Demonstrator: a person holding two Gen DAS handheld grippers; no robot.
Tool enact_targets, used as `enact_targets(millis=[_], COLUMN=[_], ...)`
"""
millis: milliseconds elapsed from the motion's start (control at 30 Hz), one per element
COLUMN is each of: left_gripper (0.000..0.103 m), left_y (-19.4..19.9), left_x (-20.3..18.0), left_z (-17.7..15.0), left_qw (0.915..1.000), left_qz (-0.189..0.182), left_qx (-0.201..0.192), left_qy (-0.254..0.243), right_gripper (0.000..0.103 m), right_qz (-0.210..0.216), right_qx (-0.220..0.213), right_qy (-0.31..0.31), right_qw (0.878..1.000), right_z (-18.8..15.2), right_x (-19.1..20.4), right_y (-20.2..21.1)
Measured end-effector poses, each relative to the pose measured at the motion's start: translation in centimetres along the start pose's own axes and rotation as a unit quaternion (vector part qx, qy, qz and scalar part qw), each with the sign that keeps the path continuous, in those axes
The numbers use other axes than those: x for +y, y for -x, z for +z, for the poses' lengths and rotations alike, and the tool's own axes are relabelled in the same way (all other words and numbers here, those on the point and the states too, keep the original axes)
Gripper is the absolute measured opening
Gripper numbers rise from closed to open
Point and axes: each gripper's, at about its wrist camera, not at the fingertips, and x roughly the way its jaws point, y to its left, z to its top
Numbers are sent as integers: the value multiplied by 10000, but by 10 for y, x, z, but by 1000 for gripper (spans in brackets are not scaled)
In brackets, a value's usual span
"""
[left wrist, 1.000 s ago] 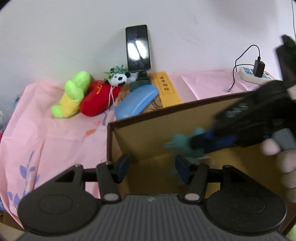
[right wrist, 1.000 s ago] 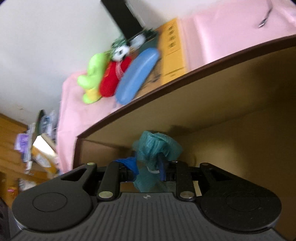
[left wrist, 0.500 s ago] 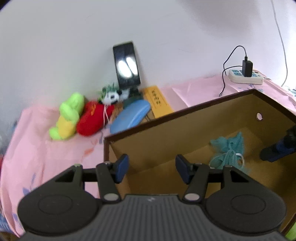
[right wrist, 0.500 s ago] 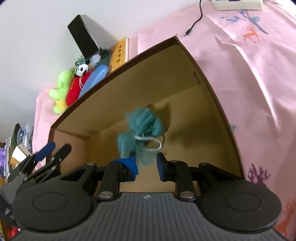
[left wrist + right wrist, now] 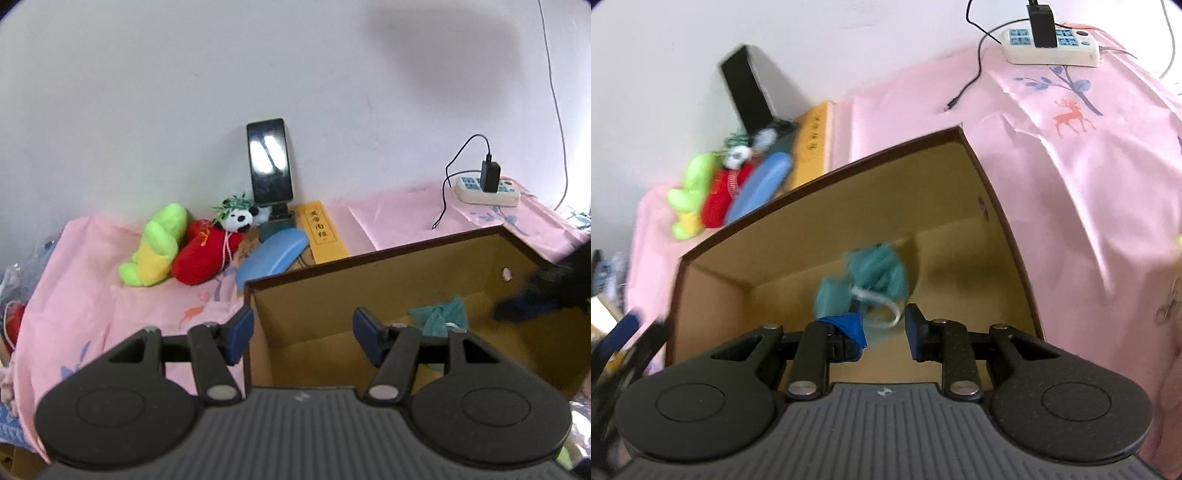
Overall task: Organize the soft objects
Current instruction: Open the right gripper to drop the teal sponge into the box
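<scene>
The yellow booklet (image 5: 320,230) beyond the left gripper (image 5: 301,332) carries a column of dark characters on a pale strip — too small to read; I see no other writing. Three plush toys lie in a row ahead and to that gripper's left: one green-and-yellow plush (image 5: 157,245), one red plush (image 5: 203,251) and one small panda (image 5: 240,219), with one blue case (image 5: 271,254) and one dark phone (image 5: 269,166) propped just beyond. The left gripper's jaws are opening with nothing between them, straddling the near corner of the single cardboard box (image 5: 369,280).

The right gripper (image 5: 884,328) hangs over the box, its jaws a little apart and empty — the teal bath pouf (image 5: 875,277) lies on the box floor just ahead of it. One power strip (image 5: 1052,46) sits far off on the pink cloth (image 5: 1071,166) covering the bench.
</scene>
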Motion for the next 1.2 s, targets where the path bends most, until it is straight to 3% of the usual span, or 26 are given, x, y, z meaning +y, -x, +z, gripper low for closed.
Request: enact_targets(millis=[200,267,300,367,433,467,600,767,1067,1200], left_gripper=[65,65,65,65,65,65,65,65,67,69], left_y=[23,29,33,38,42,44,50,52,53,57], left_x=[-1,1,3,7,12,15,19,16,-4,-17], left_z=[-11,-16,-19,-25,-29,-31,-35,-35,-28,-27], left_qw=[9998,9997,9996,9994,9990,9988,9985,9979,9960,9959], left_qz=[52,104,127,158,160,161,168,89,141,235], left_qx=[100,125,126,136,178,187,197,304,630,681], left_qy=[164,197,214,275,376,423,488,562,621,541], right_gripper=[7,8,9,9,7,7,9,9,9,9], right_qz=[-907,-868,-612,567,1704,1816,1263,1493,992,892], right_qx=[509,894,1001,1177,1389,1344,841,541,-419,-565], right_qy=[-43,-188,-260,-306,-438,-429,202,334,881,803], right_qw=[9946,9920,9927,9910,9746,9732,9882,9868,9903,9912], right_z=[30,27,25,20,14,11,5,2,-30,-40], right_x=[18,21,25,36,46,51,65,60,59,49], right_y=[-61,-80,-85,-90,-93,-92,-78,-46,10,24])
